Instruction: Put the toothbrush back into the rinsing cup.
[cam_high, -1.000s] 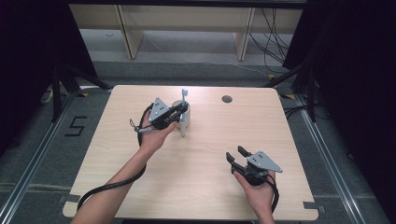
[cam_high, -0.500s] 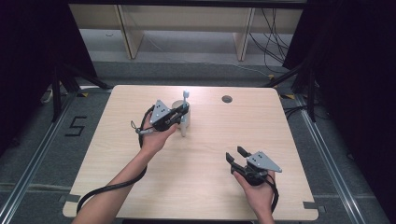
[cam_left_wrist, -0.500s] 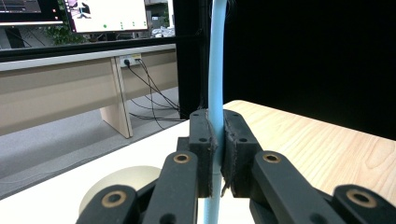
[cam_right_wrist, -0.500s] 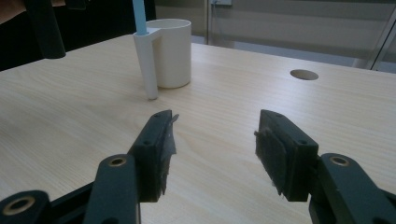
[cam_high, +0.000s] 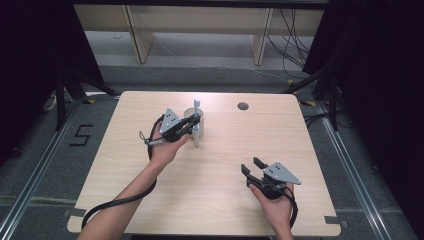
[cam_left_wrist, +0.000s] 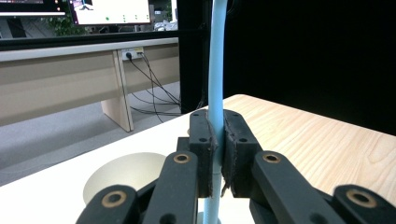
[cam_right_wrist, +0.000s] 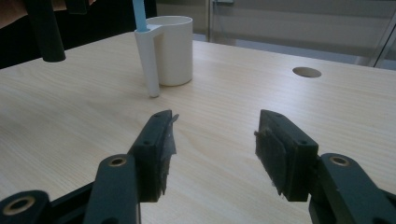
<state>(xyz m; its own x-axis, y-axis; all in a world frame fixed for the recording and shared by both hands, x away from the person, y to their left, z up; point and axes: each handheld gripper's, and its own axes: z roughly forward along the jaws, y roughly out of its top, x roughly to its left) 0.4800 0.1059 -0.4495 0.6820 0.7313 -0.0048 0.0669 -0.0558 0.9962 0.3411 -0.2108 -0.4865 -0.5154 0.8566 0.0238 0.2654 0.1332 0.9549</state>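
Note:
My left gripper (cam_high: 192, 123) (cam_left_wrist: 216, 154) is shut on a slim upright tool (cam_high: 197, 134) (cam_left_wrist: 216, 70) with a pale blue shaft and a white lower part (cam_right_wrist: 150, 65). The tool's white tip rests on the table just in front of a white cup (cam_high: 190, 111) (cam_right_wrist: 175, 46) (cam_left_wrist: 133, 175) and close against its side. My right gripper (cam_high: 251, 166) (cam_right_wrist: 215, 140) is near the table's front right, open, with nothing between its fingers, and points toward the cup.
The light wooden table (cam_high: 225, 200) has a round cable hole (cam_high: 243, 106) (cam_right_wrist: 307, 72) at the back right. Dark curtains hang on both sides, and wooden furniture legs and cables stand behind the table's far edge.

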